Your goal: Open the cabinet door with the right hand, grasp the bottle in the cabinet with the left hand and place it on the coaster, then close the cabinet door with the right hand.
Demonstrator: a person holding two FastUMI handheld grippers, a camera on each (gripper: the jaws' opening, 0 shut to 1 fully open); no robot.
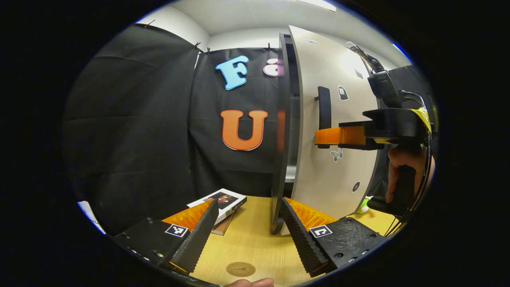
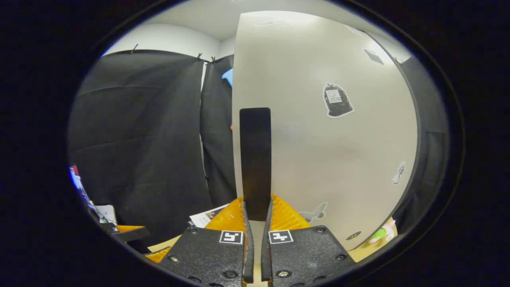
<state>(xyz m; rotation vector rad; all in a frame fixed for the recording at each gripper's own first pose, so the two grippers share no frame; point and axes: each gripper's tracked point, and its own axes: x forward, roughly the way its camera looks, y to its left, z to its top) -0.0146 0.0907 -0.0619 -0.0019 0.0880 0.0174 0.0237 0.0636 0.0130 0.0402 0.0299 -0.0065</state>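
The cabinet door (image 1: pixel 338 167), pale with stickers, stands slightly ajar, and a narrow dark gap (image 1: pixel 294 131) shows beside its edge. My right gripper (image 2: pixel 255 211) is shut on the door's upright black handle (image 2: pixel 255 159), both fingers pressing its lower end. From the left gripper view that right gripper (image 1: pixel 320 136) reaches in from the right onto the handle (image 1: pixel 324 104), held by a hand (image 1: pixel 402 167). My left gripper (image 1: pixel 249 235) is open and holds nothing, low over the wooden table (image 1: pixel 255 235). A round brown coaster (image 1: pixel 240 269) lies on the table just below it.
A book (image 1: pixel 223 201) lies on the table left of the cabinet's dark front edge (image 1: pixel 283 139). A small green toy (image 2: pixel 382 233) sits by the door's lower right corner. Black cloth walls close off the left and back. The left gripper (image 2: pixel 123 233) shows low left in the right gripper view.
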